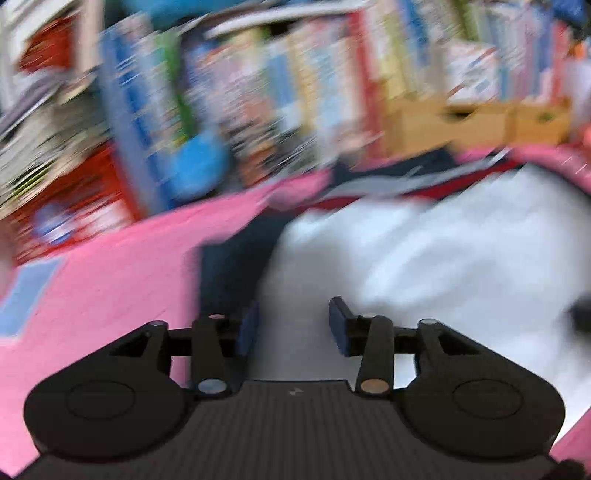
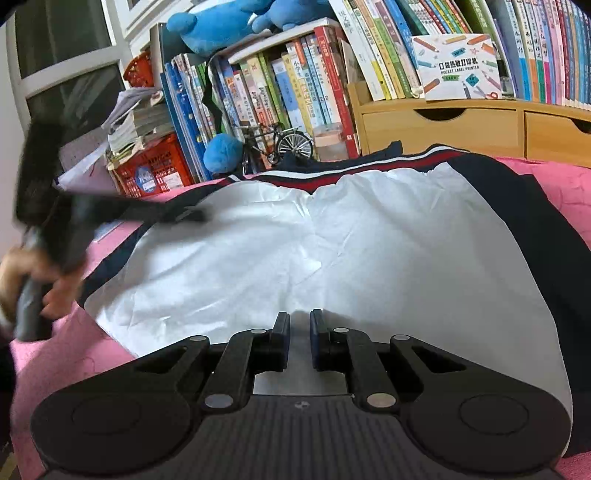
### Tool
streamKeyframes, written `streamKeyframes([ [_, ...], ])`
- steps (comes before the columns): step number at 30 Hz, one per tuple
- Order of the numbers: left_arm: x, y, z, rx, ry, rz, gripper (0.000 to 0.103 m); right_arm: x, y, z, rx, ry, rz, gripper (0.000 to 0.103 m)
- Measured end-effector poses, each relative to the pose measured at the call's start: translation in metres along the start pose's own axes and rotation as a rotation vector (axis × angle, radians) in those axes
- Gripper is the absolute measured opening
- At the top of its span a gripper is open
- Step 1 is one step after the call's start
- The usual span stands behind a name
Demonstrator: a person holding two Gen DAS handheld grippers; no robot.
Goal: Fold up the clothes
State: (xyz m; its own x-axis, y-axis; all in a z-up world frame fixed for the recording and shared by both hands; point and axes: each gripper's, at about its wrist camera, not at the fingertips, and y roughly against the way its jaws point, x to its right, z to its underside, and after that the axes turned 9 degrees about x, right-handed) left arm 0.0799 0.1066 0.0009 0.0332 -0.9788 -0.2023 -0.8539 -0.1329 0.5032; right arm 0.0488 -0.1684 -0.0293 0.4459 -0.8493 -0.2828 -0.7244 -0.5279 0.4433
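A jacket lies spread on the pink bedspread (image 2: pixel 55 369), its white panel (image 2: pixel 332 251) up, with navy sleeves (image 2: pixel 546 236) and a red and white stripe (image 2: pixel 369 166) along the far edge. My right gripper (image 2: pixel 300 317) sits at the near edge of the white panel, jaws almost together with white fabric in the thin gap. My left gripper (image 1: pixel 293 317) stands open over the left edge of the white panel (image 1: pixel 443 266); nothing is pinched between its pads. That view is heavily blurred. In the right wrist view a hand (image 2: pixel 22 273) holds the left gripper at the far left.
Books (image 2: pixel 295 85) fill a shelf behind the bed, with blue plush toys (image 2: pixel 221 26), a model bicycle (image 2: pixel 280 142) and a red crate (image 2: pixel 151 170). A wooden drawer unit (image 2: pixel 461 125) stands at the back right. Pink bedspread (image 1: pixel 103 295) shows left of the jacket.
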Motion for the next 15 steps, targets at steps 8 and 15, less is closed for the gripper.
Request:
streamKeyframes([
  [8,-0.071,0.026,0.039,-0.03,0.053,-0.23,0.052,-0.015,-0.001,0.001,-0.003,0.104,0.047,0.014],
  [15,-0.025,0.061,-0.001,0.176,0.094,0.039,0.055,-0.048,-0.003,0.009,0.0,0.313,0.147,0.02],
])
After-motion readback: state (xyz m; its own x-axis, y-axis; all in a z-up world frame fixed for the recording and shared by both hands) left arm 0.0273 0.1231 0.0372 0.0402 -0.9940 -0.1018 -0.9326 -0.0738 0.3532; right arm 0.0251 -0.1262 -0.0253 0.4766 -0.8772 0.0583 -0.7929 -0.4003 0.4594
